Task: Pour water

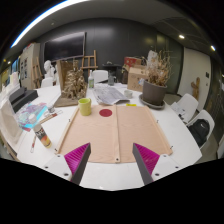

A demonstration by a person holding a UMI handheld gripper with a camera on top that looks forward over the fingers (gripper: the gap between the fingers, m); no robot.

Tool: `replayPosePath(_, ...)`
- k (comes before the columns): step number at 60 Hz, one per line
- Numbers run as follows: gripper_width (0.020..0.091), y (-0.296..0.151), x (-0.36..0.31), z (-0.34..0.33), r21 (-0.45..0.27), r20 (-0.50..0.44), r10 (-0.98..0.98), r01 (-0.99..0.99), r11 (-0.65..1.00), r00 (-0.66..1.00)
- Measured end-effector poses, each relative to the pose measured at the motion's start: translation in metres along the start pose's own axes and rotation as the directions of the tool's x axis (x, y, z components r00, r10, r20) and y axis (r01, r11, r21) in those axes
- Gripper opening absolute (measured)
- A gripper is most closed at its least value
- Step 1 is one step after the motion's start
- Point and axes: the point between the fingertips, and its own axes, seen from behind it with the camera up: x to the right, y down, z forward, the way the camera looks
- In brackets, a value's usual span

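Gripper (110,160): two-finger handheld tool, showing white angular finger bodies with dark edges
Left finger pad (77,156): wedge-shaped, looking dull pink
Right finger pad (146,155): wedge-shaped, showing brighter magenta
Finger tips: tapering to narrow points, standing apart

White bench (190,135) in foreground, rounded edge, tan mat (112,130) laid across middle. Dark wall (120,40) behind, dark screen (65,47) mounted on it. Curved ceiling light strip (45,14) overhead, small spot light (181,37) farther along. Wooden model structure (72,78) and potted dry plant (156,80) at far bench edge. Cardboard box (136,74) beyond. White chair (207,128) beside bench.
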Motion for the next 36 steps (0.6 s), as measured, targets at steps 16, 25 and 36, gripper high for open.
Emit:
replayPosePath(16, 0.0858, 0.023, -0.105, 0.007, -0.027, 0.102, -0.010, 0.013, 1.000, 0.995)
replayPosePath(25, 0.0857, 0.037, -0.195, 0.014, -0.001, 0.189, -0.012, 0.013, 1.000, 0.982)
replayPosePath(36, 0.0856, 0.043, -0.290, 0.042, 0.042, 0.253, -0.013, 0.002, 0.999, 0.967)
